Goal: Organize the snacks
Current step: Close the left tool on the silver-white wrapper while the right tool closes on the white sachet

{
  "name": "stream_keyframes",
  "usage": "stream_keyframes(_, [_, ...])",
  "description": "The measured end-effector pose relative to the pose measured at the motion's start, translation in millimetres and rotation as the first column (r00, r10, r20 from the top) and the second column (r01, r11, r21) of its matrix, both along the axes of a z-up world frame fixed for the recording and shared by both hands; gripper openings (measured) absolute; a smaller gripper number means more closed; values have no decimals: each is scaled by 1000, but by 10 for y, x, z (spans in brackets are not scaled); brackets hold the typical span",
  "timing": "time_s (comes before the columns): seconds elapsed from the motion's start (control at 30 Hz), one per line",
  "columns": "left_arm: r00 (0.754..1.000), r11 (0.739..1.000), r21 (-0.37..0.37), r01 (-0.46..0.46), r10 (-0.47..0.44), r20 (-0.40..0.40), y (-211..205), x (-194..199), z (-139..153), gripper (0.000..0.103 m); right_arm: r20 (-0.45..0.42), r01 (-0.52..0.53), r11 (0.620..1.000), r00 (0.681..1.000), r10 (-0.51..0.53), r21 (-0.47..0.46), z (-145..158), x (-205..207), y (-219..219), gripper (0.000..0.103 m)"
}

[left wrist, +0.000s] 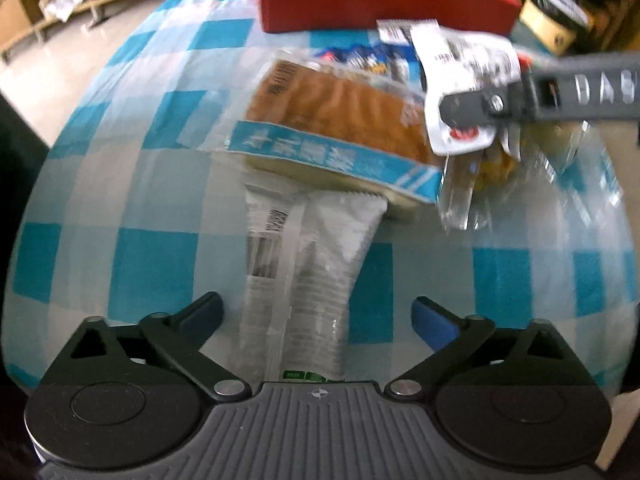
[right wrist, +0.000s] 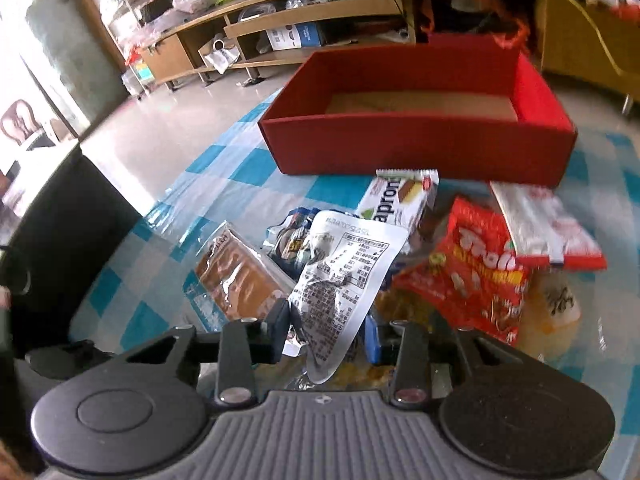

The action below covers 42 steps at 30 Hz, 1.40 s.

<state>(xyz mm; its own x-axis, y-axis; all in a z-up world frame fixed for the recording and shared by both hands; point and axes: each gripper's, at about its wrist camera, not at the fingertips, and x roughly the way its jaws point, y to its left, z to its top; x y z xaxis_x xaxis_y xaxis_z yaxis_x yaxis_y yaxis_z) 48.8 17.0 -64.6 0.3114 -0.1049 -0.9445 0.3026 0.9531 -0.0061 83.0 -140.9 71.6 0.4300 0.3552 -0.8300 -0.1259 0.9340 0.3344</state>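
My left gripper (left wrist: 318,310) is open wide, pointing steeply down over a long silver-white snack packet (left wrist: 304,264) that lies flat on the checked cloth between its fingers, untouched. Just beyond lies a clear-wrapped brown cake with a blue band (left wrist: 332,120). My right gripper (right wrist: 326,326) is shut on a white pouch printed with a nutrition table (right wrist: 344,276); the left wrist view shows that pouch (left wrist: 460,68) raised above the pile in the right gripper (left wrist: 460,120). The open red box (right wrist: 420,148) stands behind the snacks, its cardboard floor bare.
Around the pouch lie a wafer pack (right wrist: 396,200), a red gummy bag (right wrist: 480,272), a white-and-red packet (right wrist: 548,224), a blue packet (right wrist: 296,232) and the brown cake (right wrist: 236,276). The blue-and-white checked cloth (left wrist: 140,264) covers a round table. Low wooden shelves (right wrist: 280,20) line the far wall.
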Motion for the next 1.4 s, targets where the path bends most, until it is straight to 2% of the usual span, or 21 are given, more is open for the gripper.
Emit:
stream_keyframes(0.07, [999,998,58,32,-33,26,-94,-34,-37,103,-2,9,1000,1000,-9,9,-35,22,-26,41])
stream_keyframes(0.2, [999,999,39,-6,5,37,-46,-22,-39,103,22,-17,1000,1000,16,27,-80,56,1,52])
stream_keyframes(0.3, [998,999,34,-25,24,52,-18,-35,-22,98,45,-46,998,998,44,36,-116,68,16,51])
stream_keyframes(0.33, [998,999,31,-35,33,54,-3,-40,-1,92,48,-59,998,997,57,27,-111,74,23,45])
stream_keyframes(0.4, [996,998,14,-61,60,60,31,-54,72,73,51,-79,996,996,78,29,-73,76,2,36])
stream_keyframes(0.43, [995,997,14,-77,76,63,29,-48,103,55,52,-80,996,996,77,45,-52,74,-25,31])
stream_keyframes(0.47, [994,995,10,-96,95,52,39,-29,121,52,57,-79,995,995,76,54,-27,68,-50,30])
stream_keyframes(0.53, [990,991,-22,-135,136,27,78,-4,135,50,74,-81,995,994,77,61,24,37,-94,23])
stream_keyframes(0.6, [989,989,-30,-146,146,20,68,5,156,48,81,-76,994,994,69,77,72,-12,-163,23])
stream_keyframes(0.7, [991,990,-44,-131,132,16,21,-15,170,45,82,-51,995,996,44,81,120,-109,-283,23])
stream_keyframes(0.83, [995,989,-108,-101,103,12,-32,-65,236,44,54,-4,994,999,-2,107,153,-291,-508,23])
stream_keyframes(1.03, [997,983,-173,-61,67,28,-91,-69,369,43,-29,48,997,998,-47,64,105,-612,-724,23])
stream_keyframes(1.17, [999,986,-166,-32,38,33,-193,-64,350,43,-35,33,999,999,-34,-38,74,-643,-701,23])
stream_keyframes(1.23, [999,987,-157,-33,34,5,-215,-43,287,43,-56,13,995,998,-19,-102,-60,-618,-711,26])
stream_keyframes(1.3, [999,990,-140,-34,33,-13,-222,-38,231,43,-79,36,996,996,-43,-80,-173,-602,-770,28])
stream_keyframes(1.37, [999,991,-127,-40,36,-31,-230,-36,176,44,-100,45,994,993,-56,-101,-247,-571,-804,38])
stream_keyframes(1.4, [999,992,-123,-39,35,-35,-239,-29,158,44,-93,46,990,994,-58,-131,-254,-556,-799,49])
